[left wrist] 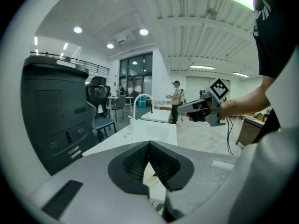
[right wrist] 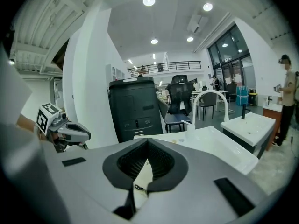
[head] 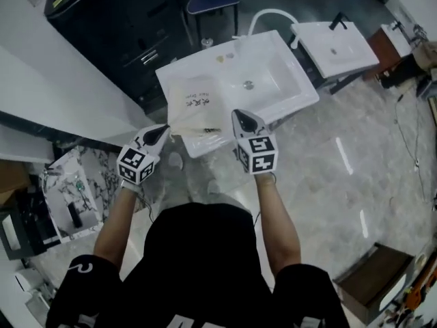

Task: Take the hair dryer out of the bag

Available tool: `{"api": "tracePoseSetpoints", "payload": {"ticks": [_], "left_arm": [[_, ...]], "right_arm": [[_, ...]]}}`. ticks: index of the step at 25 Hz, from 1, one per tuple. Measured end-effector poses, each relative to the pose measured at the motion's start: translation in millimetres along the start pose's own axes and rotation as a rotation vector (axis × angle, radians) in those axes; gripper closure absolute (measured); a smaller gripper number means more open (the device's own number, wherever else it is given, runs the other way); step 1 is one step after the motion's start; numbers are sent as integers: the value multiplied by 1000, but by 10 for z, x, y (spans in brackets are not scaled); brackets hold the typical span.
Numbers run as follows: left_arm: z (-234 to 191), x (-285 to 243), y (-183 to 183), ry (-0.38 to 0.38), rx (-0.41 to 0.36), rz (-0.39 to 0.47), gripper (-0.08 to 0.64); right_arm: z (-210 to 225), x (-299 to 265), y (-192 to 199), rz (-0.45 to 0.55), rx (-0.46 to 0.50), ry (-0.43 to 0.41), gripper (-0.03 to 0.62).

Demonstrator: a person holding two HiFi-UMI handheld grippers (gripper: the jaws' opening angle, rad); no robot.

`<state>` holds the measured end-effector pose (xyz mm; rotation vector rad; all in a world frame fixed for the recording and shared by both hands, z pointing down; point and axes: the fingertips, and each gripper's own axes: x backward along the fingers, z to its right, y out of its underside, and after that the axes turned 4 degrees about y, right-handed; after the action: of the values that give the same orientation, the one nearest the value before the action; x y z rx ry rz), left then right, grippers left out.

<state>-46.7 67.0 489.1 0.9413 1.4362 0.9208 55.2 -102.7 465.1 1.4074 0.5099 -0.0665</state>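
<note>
While both tools sit at the near end of the bag, neither has any room between its jaws. The left hand-held gripper is closed, and its own view shows cream cloth in the slit between the pads. The right hand-held gripper is closed the same way, with cream cloth and a thin dark cord in its slit. I judge that each is pinching an edge of the bag.

The bag lies on the near rim of the sink, at 12 o'clock from the person. Its long axis runs roughly from 12 to 6, leaning a little toward 11 and 5. From the left tool the bag spreads toward 1 o'clock, and from the right tool toward 10 o'clock. The near edge spans the gap between the two tips, so both hands are about equally close, the left right on the bag's edge.

The hair dryer is not visible in any view. It is presumably inside, up toward 12 o'clock from the pinched edge. If the cord marks the mouth, the opening faces the person. In that case, one tool would let go and reach in along the long axis, away from the body, while the other holds the cloth.
</note>
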Motion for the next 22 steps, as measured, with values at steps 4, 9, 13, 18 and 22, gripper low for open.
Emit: {"api": "tracePoseSetpoints", "payload": {"ticks": [4,9,13,18,22], "left_arm": [[-141,-344,45,104,-26,-19,561],[-329,-647,229,234,-59,-82,561],[-447,-848,462,328,-87,-142,561],[-420,-1022,796,471,-115,-220,559],[-362,-1209,1138,550,-181,-318,450]], "right_arm": [[152,-56,135,-10,-42,69,601],[219,-118,332,-36,-125,174,601],[239,-237,446,-46,-190,245,601],[207,-343,709,-74,-253,319,601],[108,-359,923,-109,-294,379,601]]}}
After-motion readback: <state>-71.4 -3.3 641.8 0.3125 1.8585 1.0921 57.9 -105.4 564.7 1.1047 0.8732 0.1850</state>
